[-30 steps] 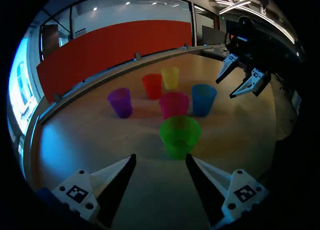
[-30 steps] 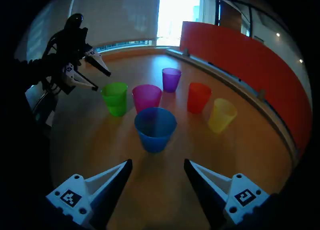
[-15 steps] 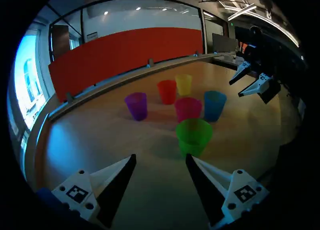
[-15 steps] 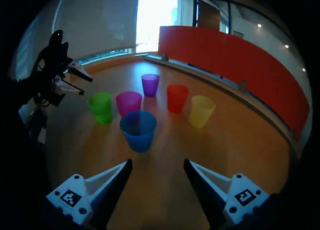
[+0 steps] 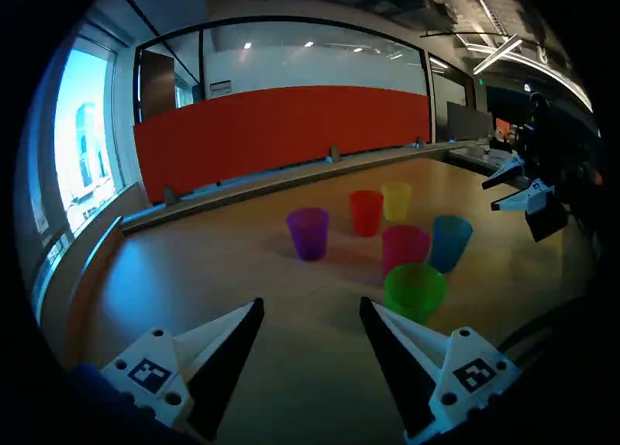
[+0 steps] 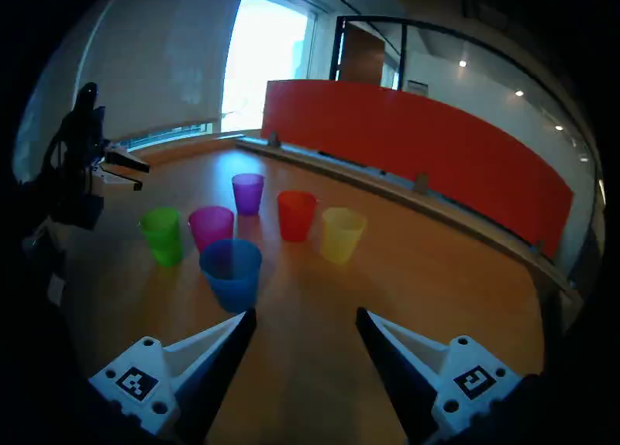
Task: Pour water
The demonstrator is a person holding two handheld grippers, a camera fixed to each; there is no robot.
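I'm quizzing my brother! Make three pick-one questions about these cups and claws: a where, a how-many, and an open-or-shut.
1. Which cup stands nearest the right claw? A) blue cup B) yellow cup C) purple cup
2. How many cups are on the table? A) four B) six C) eight
3. The left claw is: A) open and empty B) shut on a cup C) shut on a bottle

Answers: A, it sits just ahead of that claw; B, six different colours count out; A, spread wide, nothing between.
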